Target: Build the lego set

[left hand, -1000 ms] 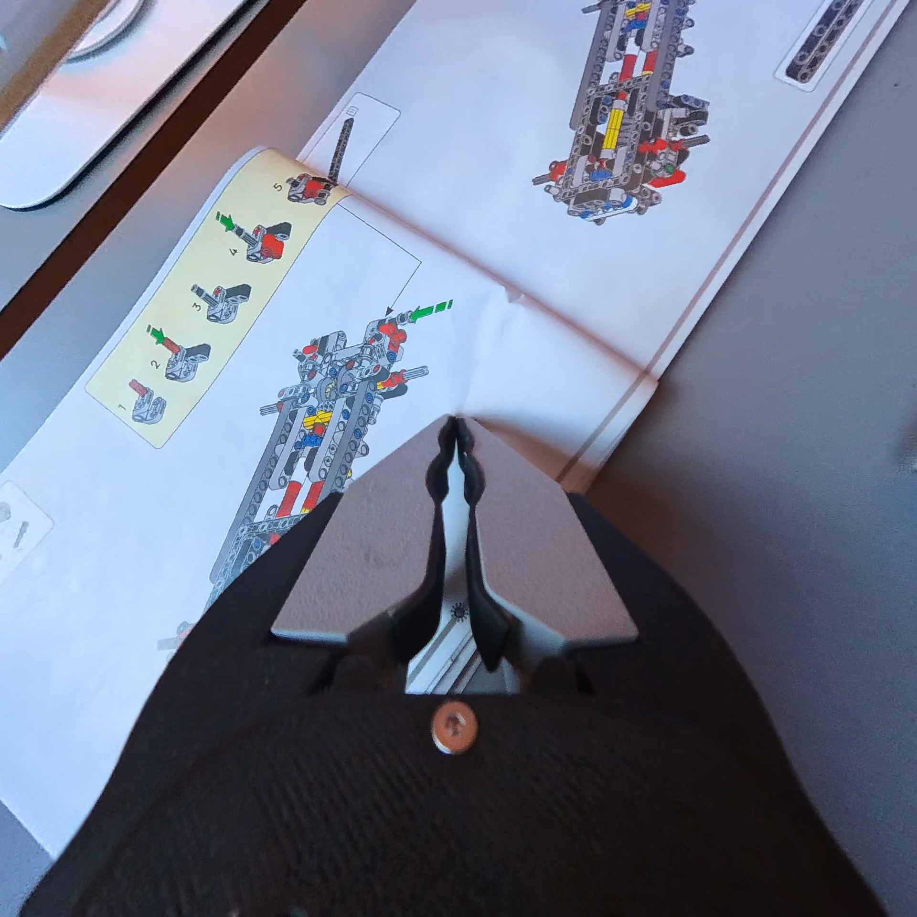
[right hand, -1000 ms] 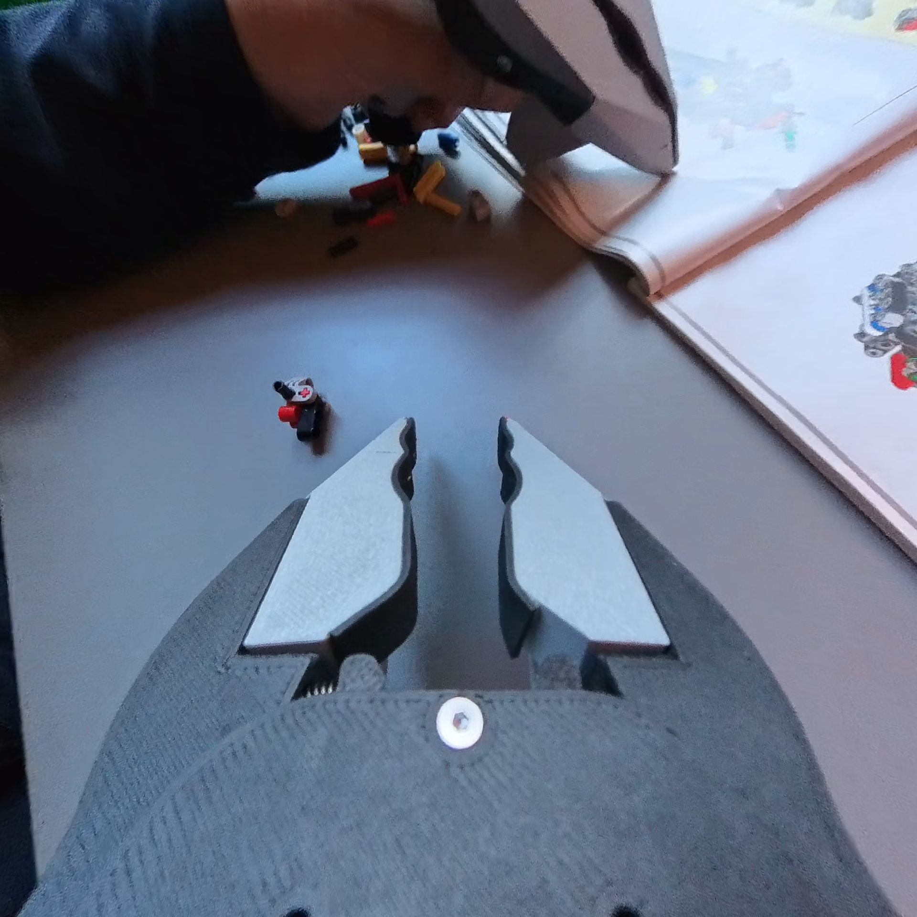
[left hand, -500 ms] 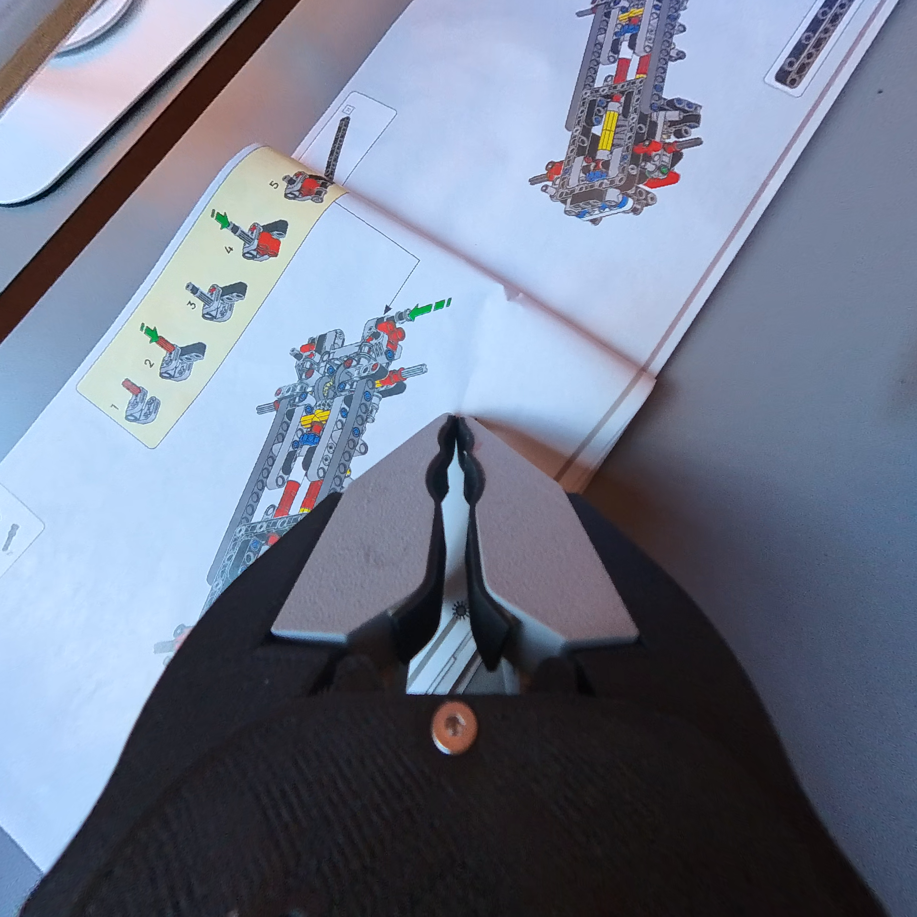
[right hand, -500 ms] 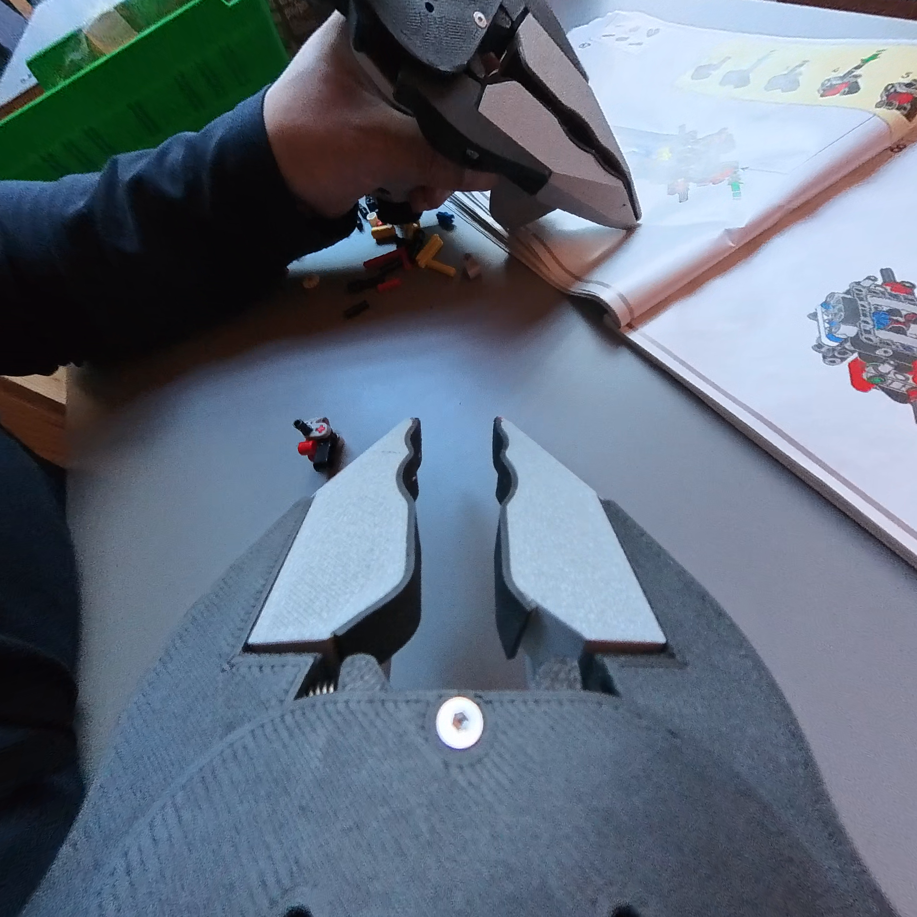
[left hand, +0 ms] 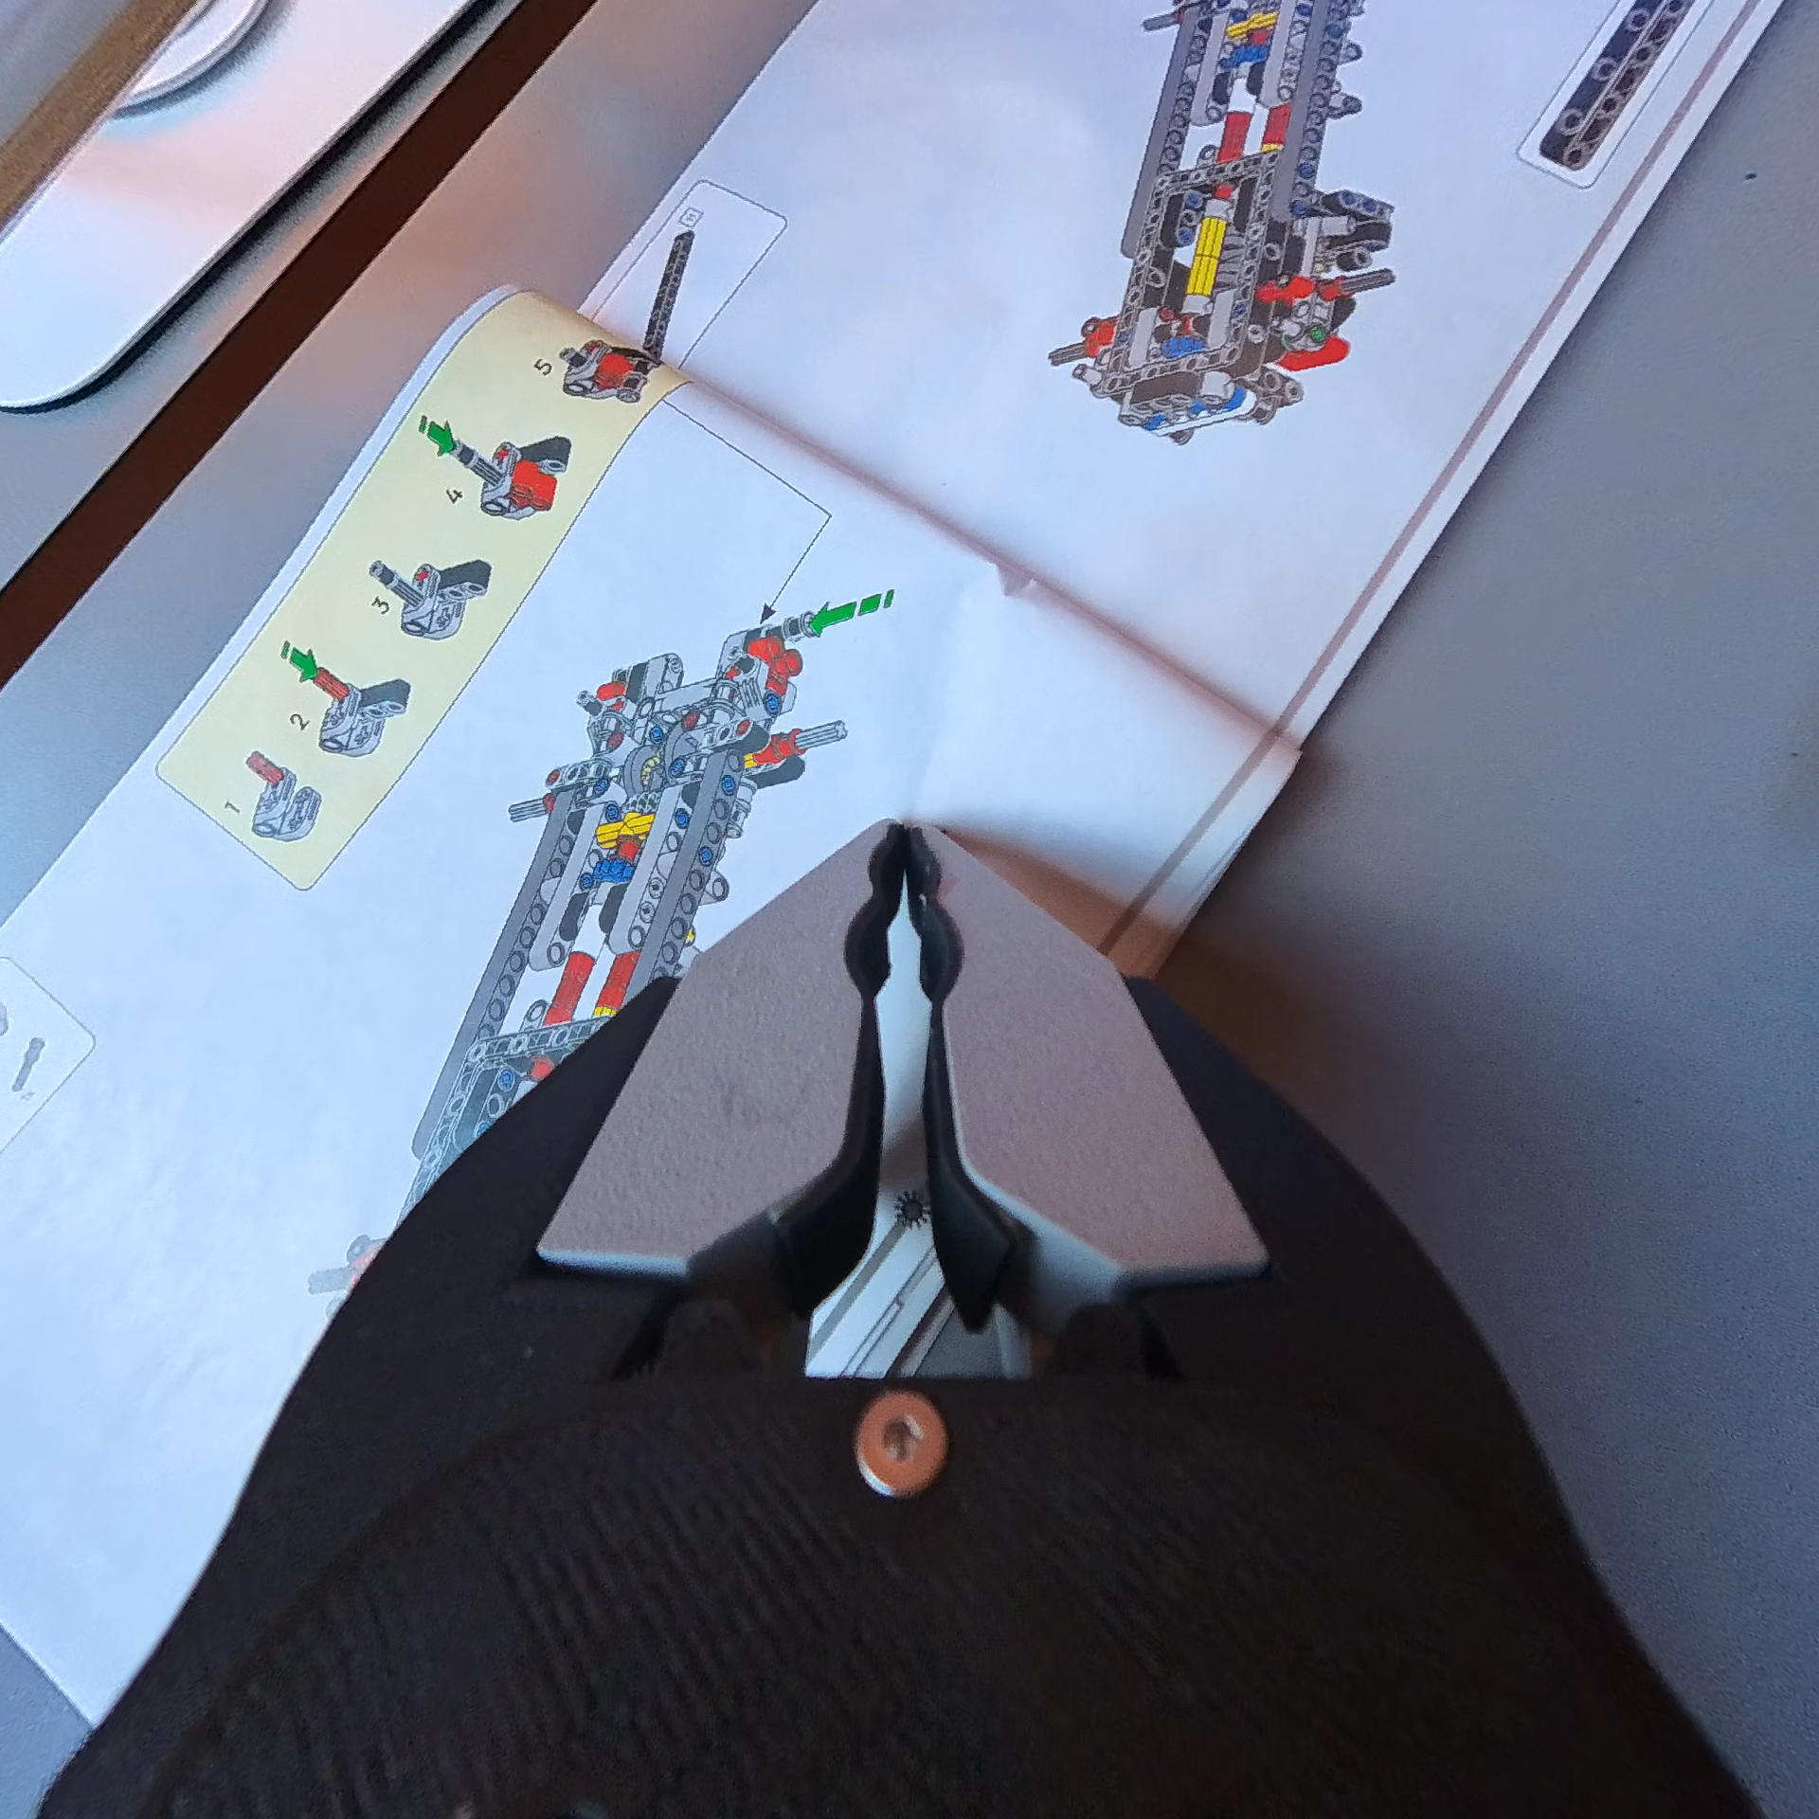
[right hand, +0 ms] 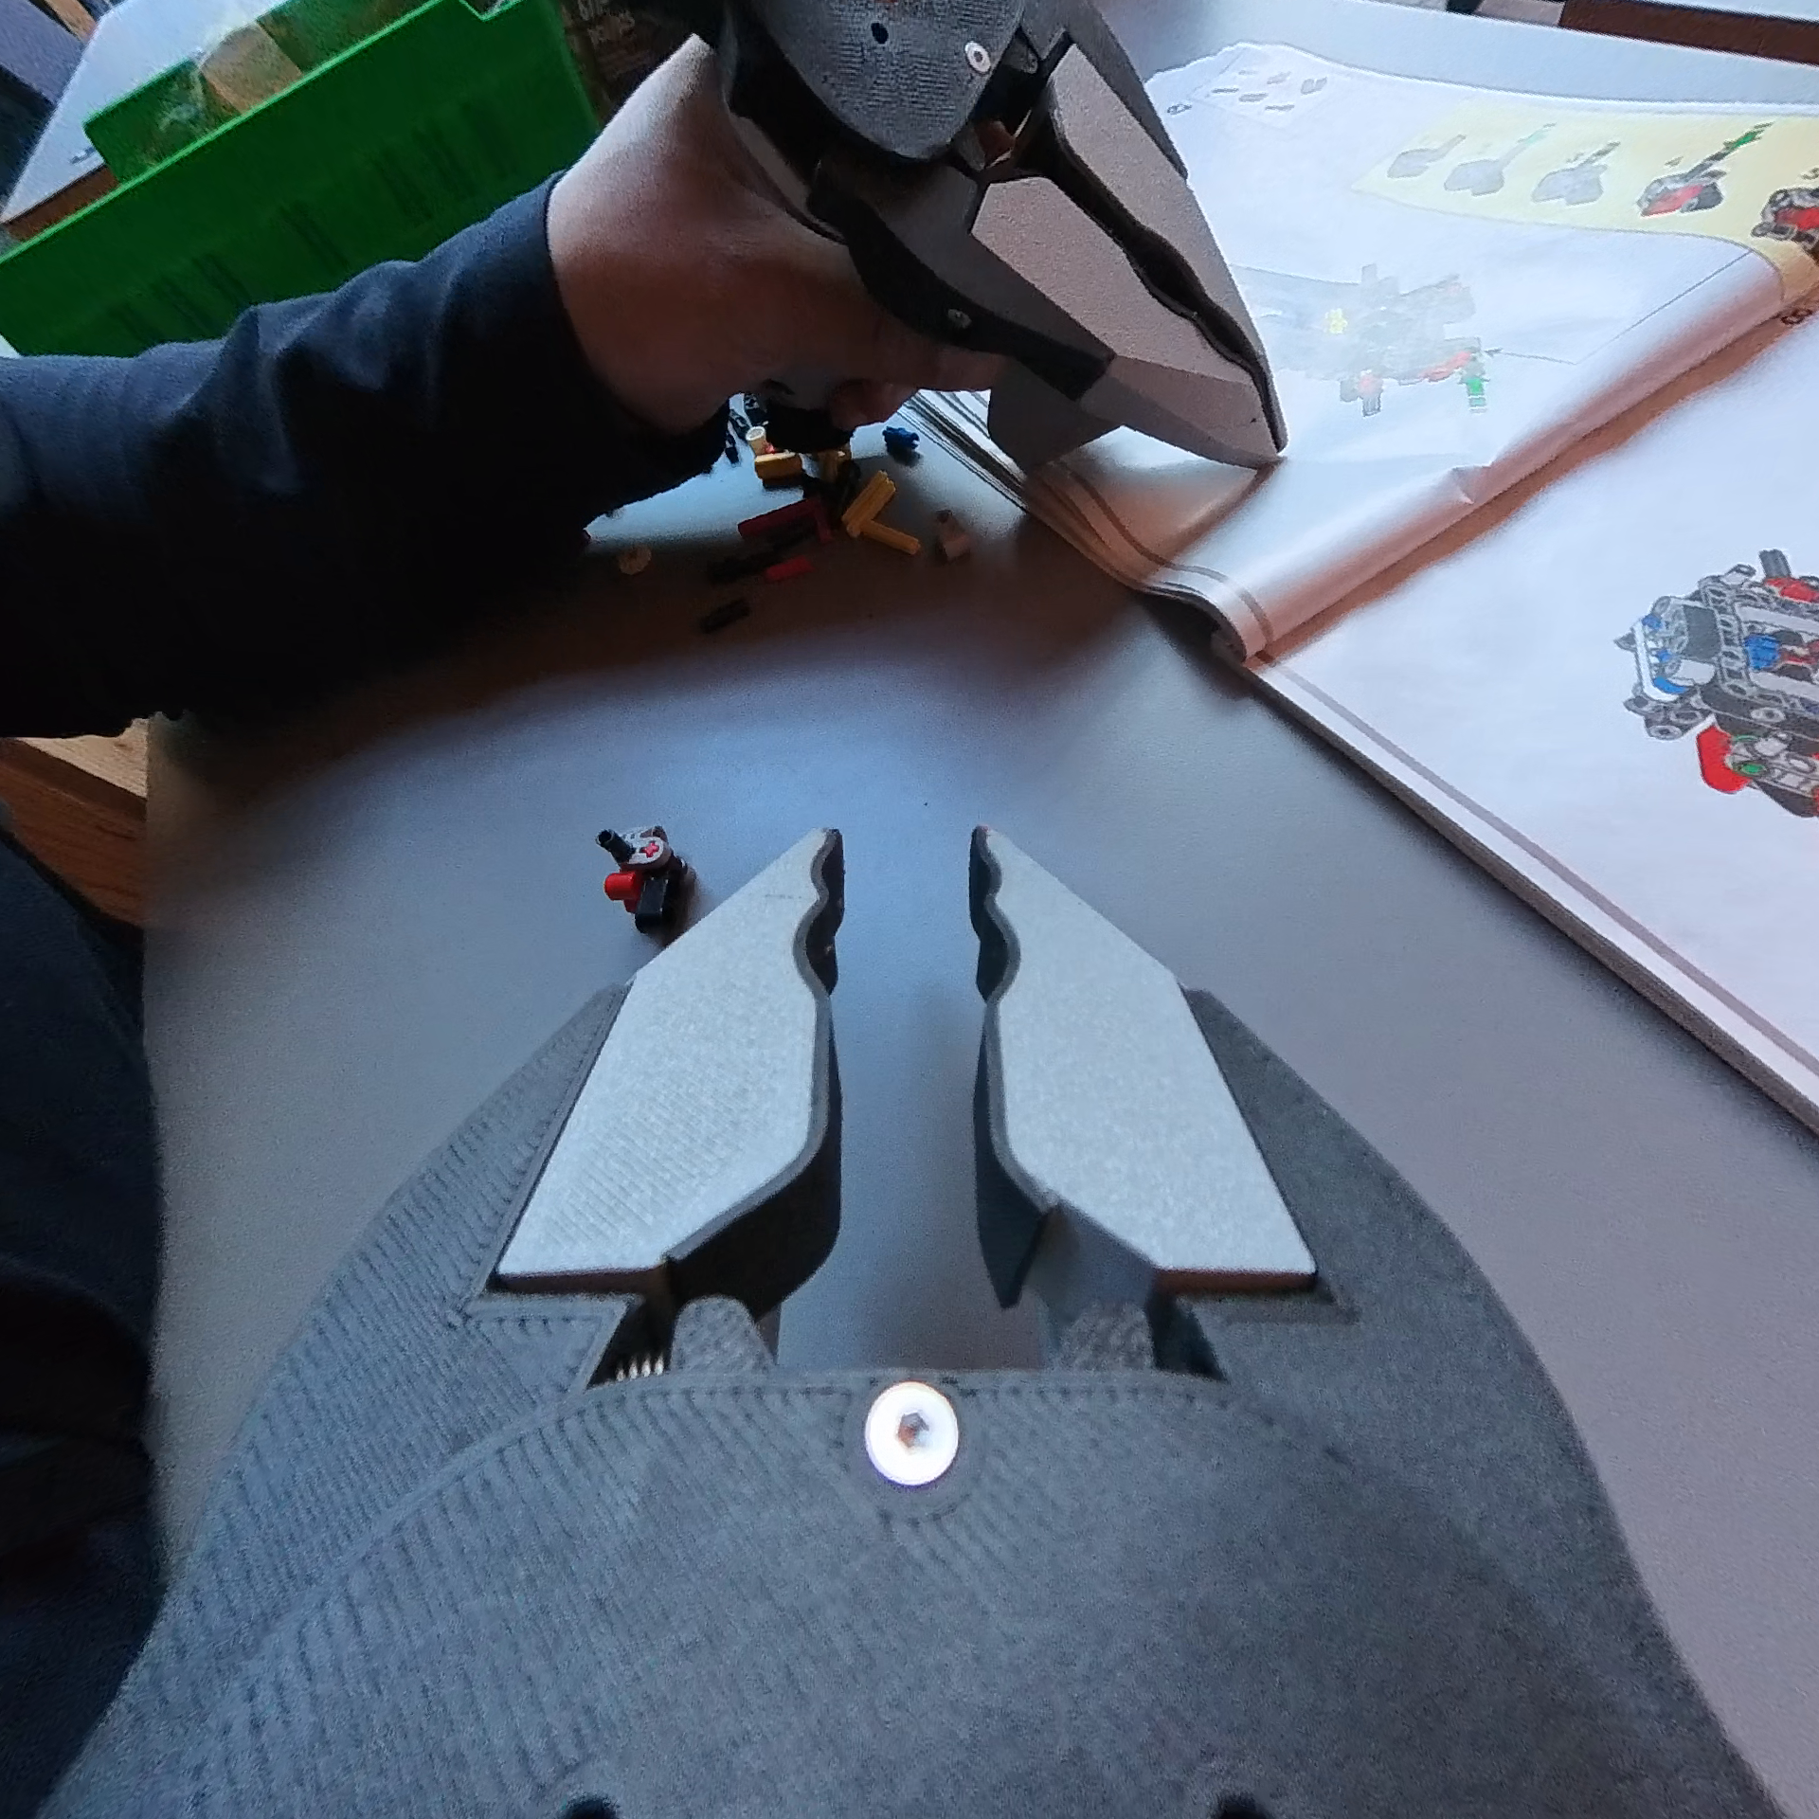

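The left hand-held gripper [left hand: 906, 837] is closed, its two tips meeting with nothing visible between them, and it comes down at a slant onto the near page of an open instruction booklet [left hand: 984, 443]. The booklet lies flat on the grey worktop [right hand: 1083, 738] toward its far right side. The tips touch the paper close to the page's outer edge, just short of the fold between the two pages. A faint crease [left hand: 925, 728] runs away from the contact point, so the sheet looks thin and easily marked, and light pressure seems enough to keep it flat. The person's hand [right hand: 709, 256] in a dark sleeve [right hand: 295, 443] holds this tool from the left. Beneath the wrist a scatter of loose building pieces [right hand: 827, 512], yellow, red, black and blue, lies just beside the booklet's near-left corner. A green bin [right hand: 325, 187] stands behind, at the far left. The right hand-held gripper [right hand: 906, 856] is open, with only bare worktop between its fingers, well apart from the booklet. Whether it touches the surface cannot be told. Nearest to it is a small red, black and grey assembly [right hand: 645, 878] on the worktop, just beside the outer side of its left fingertip and outside the gap. A flat silvery plate [left hand: 128, 226] lies past the booklet's far-left edge.
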`<state>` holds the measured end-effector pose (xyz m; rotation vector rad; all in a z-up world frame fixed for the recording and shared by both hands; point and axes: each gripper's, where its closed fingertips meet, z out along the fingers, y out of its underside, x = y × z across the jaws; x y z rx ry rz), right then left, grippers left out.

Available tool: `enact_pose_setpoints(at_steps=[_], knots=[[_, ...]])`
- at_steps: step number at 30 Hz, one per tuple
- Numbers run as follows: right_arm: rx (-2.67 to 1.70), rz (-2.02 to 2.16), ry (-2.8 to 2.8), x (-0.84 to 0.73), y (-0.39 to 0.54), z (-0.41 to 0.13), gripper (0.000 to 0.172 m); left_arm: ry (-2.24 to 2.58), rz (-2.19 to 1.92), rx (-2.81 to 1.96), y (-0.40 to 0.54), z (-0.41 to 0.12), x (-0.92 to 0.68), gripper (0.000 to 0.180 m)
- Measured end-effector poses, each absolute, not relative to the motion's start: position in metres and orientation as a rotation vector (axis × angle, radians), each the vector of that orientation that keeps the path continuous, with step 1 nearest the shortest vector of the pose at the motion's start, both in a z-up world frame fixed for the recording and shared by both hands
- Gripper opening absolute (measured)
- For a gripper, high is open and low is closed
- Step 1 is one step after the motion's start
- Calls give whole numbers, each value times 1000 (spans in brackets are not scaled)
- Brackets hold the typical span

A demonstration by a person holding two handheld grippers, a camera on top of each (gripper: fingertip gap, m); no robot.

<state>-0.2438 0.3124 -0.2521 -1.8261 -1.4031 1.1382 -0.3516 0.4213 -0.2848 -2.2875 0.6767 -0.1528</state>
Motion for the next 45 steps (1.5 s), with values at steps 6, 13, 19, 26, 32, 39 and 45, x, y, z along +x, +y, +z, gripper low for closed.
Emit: enact_pose_setpoints(at_steps=[6,13,19,26,32,39,45], knots=[[-1831,1145,-1397,-244,313,-252,22,675,-157,-2288,421,-285,-352,0],[-1776,1078,-1405,-244,317,-250,19,669,-172,-2291,421,-285,-352,0],[-1682,967,-1428,-246,323,-246,17,666,-181,-2293,421,-285,-352,0],[-1607,929,-1443,-251,327,-241,16,669,-183,-2293,421,-285,-352,0],[-1560,924,-1450,-254,328,-238,16,665,-194,-2296,421,-285,-352,0],[-1522,905,-1503,-256,321,-240,17,677,-171,-2291,421,-285,-352,0],[-1521,904,-1504,-256,320,-240,17,672,-177,-2293,421,-285,-352,0]])
